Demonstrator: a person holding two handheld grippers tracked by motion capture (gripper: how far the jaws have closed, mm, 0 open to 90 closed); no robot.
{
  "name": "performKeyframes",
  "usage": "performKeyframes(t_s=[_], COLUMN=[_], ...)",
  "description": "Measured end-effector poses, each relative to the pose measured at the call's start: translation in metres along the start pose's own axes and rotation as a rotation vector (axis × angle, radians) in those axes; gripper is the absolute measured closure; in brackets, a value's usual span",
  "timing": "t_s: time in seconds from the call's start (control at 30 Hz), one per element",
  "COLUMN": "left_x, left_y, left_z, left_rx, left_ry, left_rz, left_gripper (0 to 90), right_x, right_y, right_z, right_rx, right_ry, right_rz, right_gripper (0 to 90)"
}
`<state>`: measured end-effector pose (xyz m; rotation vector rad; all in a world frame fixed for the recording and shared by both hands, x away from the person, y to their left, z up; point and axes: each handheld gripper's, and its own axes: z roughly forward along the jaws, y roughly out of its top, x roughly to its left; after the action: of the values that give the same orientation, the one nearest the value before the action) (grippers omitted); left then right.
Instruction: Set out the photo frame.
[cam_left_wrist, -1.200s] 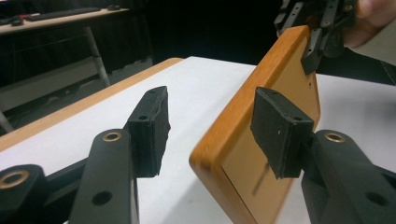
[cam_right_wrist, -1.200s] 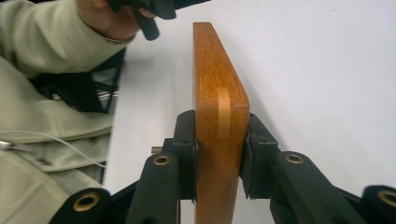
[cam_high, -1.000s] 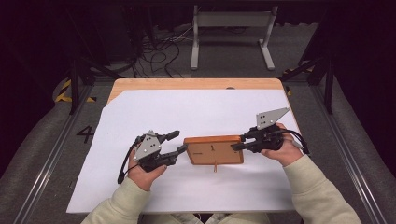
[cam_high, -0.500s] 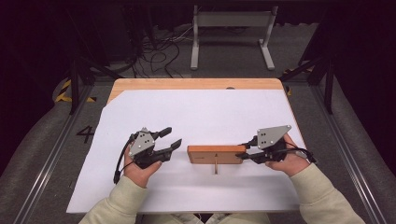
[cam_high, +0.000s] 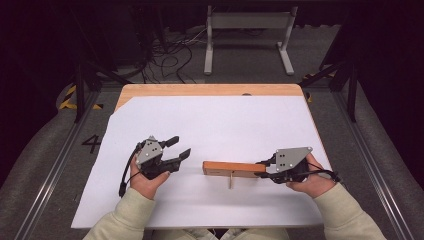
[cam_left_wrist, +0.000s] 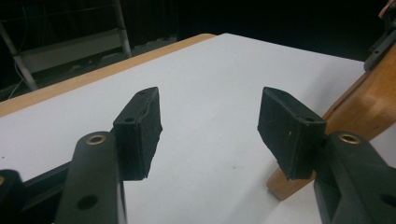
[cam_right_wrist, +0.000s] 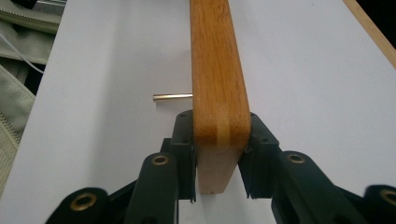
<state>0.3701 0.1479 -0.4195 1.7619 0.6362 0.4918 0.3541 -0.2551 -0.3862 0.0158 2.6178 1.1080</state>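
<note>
A wooden block (cam_high: 232, 168) stands on edge on the white sheet (cam_high: 225, 120), with a thin metal peg (cam_high: 230, 181) sticking out of its near side. My right gripper (cam_high: 262, 169) is shut on the block's right end. In the right gripper view both pads press the sides of the block (cam_right_wrist: 217, 70) and the peg (cam_right_wrist: 173, 97) points left. My left gripper (cam_high: 180, 146) hovers left of the block, apart from it. Its jaws have just been opening, with nothing between the pads (cam_left_wrist: 140, 130). The block's end (cam_left_wrist: 369, 107) shows beyond the right pad.
The sheet covers most of a wooden table (cam_high: 200, 90), whose bare edge shows at the back. Behind the table are a metal stand (cam_high: 247, 30) and loose cables (cam_high: 170, 55) on the floor. Rails (cam_high: 55, 165) run along both sides.
The left gripper has let go of the block's left end and drawn away to the left, opening wider. The right gripper has tipped the block onto its edge and pulled it right.
</note>
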Motion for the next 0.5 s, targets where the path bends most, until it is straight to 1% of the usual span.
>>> performKeyframes(t_s=[0.1, 0.13, 0.2, 0.23, 0.3, 0.4, 0.43, 0.5], left_x=[0.001, 0.001, 0.0, -0.001, -0.002, -0.002, -0.002, -0.001], left_y=[-0.001, -0.001, -0.001, -0.001, -0.001, -0.001, -0.001, -0.001], left_z=[0.0, 0.0, 0.001, 0.002, 0.002, 0.002, 0.002, 0.002], left_rx=[0.004, 0.005, 0.01, 0.013, 0.016, 0.014, 0.013, 0.015], left_ry=[-0.002, -0.003, -0.008, -0.009, -0.012, -0.013, -0.013, -0.014], left_rz=[-0.001, 0.0, 0.005, 0.007, 0.013, 0.013, 0.013, 0.011], left_gripper=[39.9, 39.9, 40.0, 40.0, 40.1, 40.0, 40.0, 39.9], right_x=[0.006, 0.007, 0.01, 0.012, 0.013, 0.012, 0.012, 0.013], right_y=[-0.001, -0.001, -0.001, -0.002, -0.002, -0.003, -0.004, -0.005], right_z=[0.0, 0.0, 0.0, 0.001, 0.0, 0.0, 0.0, -0.001], right_rx=[-0.006, -0.011, -0.017, -0.019, -0.017, -0.014, -0.012, -0.012], right_ry=[0.011, 0.017, 0.038, 0.04, 0.027, 0.015, 0.011, -0.017], right_rz=[0.001, 0.013, 0.05, 0.067, 0.077, 0.103, 0.118, 0.149], right_gripper=[66.5, 64.8, 60.9, 60.5, 59.2, 52.6, 50.6, 46.9])
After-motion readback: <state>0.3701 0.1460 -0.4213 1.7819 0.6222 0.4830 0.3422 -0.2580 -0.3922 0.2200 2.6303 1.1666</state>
